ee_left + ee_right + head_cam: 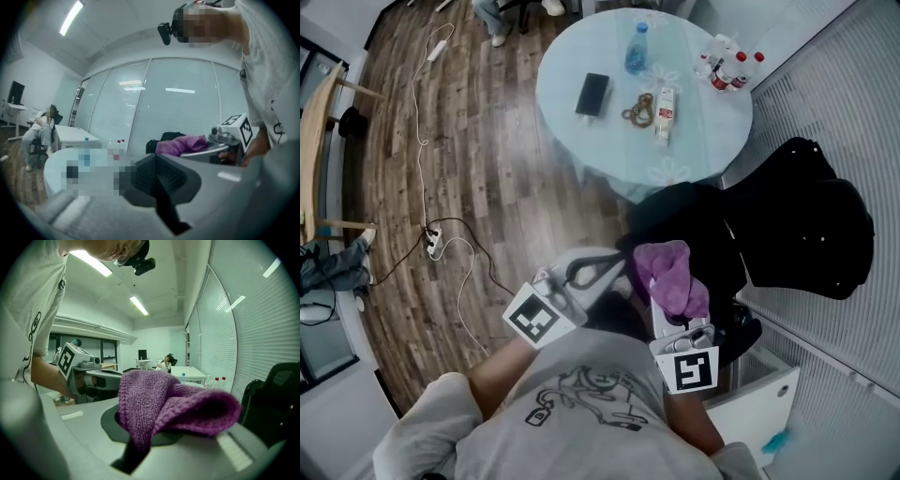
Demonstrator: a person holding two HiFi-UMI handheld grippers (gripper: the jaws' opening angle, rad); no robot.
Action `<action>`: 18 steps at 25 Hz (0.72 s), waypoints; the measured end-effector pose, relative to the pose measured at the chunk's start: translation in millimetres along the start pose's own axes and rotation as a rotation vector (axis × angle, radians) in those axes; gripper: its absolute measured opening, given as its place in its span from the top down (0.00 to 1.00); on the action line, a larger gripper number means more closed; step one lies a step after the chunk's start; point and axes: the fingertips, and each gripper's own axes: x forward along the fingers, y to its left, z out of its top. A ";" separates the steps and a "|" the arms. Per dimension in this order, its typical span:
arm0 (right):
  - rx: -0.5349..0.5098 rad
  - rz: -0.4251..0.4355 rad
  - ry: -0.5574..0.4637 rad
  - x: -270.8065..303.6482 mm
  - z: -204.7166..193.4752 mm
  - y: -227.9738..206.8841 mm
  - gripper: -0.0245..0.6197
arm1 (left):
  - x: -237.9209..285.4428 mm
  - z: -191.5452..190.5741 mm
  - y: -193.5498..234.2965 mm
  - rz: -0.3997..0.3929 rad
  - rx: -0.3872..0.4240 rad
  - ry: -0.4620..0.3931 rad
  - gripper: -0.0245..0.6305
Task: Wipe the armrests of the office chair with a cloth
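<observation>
The black office chair (811, 220) stands by the blinds at the right, its seat (684, 216) just ahead of both grippers. I cannot make out its armrests. A purple cloth (670, 277) hangs bunched from my right gripper (667, 305), which is shut on it. In the right gripper view the cloth (173, 404) fills the jaws, with the chair (276, 394) at the right edge. My left gripper (598, 267) is held beside it, to the left, shut with nothing in it. From the left gripper (161, 187) view, the cloth (180, 144) and right gripper (220, 140) show ahead.
A round glass table (581, 56) beyond the chair carries a phone (592, 94), a water bottle (637, 49) and several small bottles (727, 66). A power strip (434, 242) with cables lies on the wood floor. A white cabinet (759, 394) stands at the lower right.
</observation>
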 end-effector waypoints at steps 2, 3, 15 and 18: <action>-0.004 0.003 0.013 7.6 -10.8 -5.0 0.91 | 8.3 -8.8 8.6 -0.003 0.007 -0.001 0.96; -0.004 0.004 0.019 12.0 -17.2 -7.9 0.91 | 12.8 -13.1 13.8 -0.006 0.013 -0.005 0.96; -0.027 -0.003 0.089 78.6 -102.2 -50.5 0.91 | 56.0 -95.6 64.6 -0.031 -0.024 0.039 0.96; -0.027 0.001 0.109 95.4 -129.4 -56.7 0.91 | 65.6 -119.7 75.2 -0.034 -0.031 0.045 0.96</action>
